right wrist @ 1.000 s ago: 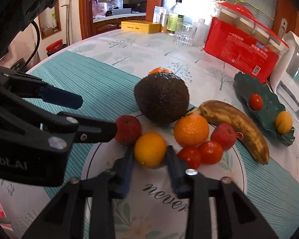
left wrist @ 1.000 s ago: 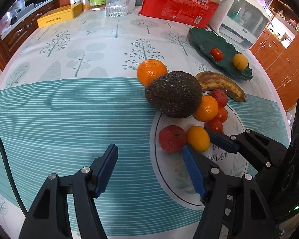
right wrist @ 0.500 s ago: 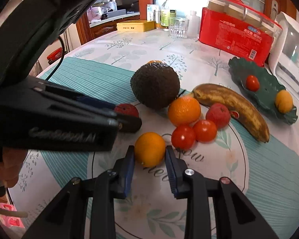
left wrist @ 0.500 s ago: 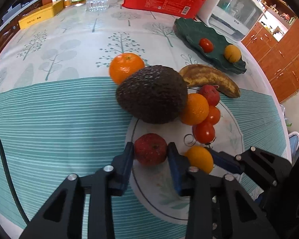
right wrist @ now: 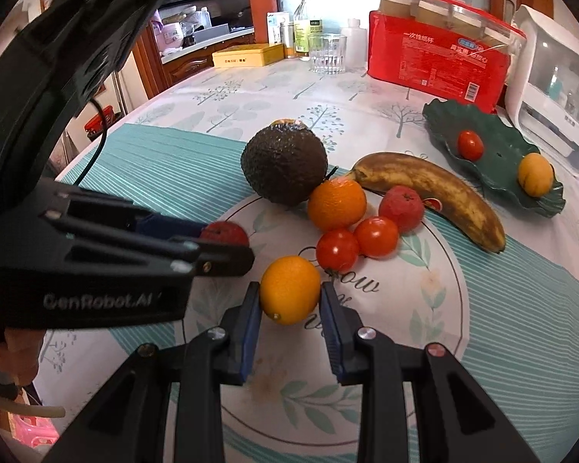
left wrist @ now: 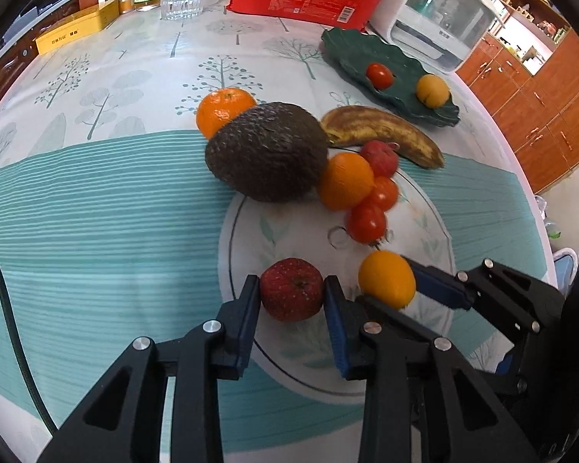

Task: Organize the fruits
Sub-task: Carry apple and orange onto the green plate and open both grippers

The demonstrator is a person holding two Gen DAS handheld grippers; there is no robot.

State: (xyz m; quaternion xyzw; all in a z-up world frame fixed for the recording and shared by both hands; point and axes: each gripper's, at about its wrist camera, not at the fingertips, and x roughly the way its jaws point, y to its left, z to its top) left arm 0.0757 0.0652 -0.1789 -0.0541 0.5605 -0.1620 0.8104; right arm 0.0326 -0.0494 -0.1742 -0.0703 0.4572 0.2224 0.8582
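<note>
Left claw clamped on a small red fruit, round, matte and finely speckled, both blue ribbed pads pressed to its sides above the near part of the white plate. Right claw closed likewise on a smooth, glossy yellow-orange fruit, slightly oval, at the plate's near middle over printed script. Side by side in the left wrist view, the two claws, with the right one's black fingers just beside the left's right pad. Round and flat, the plate, glazed, with a thin dark ring and pale leaf sprigs. Farther back on it: two shiny cherry tomatoes touching each other, a dimpled orange, a rough pink-red fruit. At the far rim, a large dark avocado, pebbly-skinned, leaning against the orange, with a second orange behind it on the cloth. To the right, a browned, curved banana along the plate's edge. Beyond that, a dark green leaf-shaped dish with wavy rim, holding one tomato and one yellow fruit, well apart. Over the bench, a cloth of teal stripes and grey tree prints. Along the far edge: a red plastic pack, a clear glass, bottles, a yellow tin, a white appliance.
</note>
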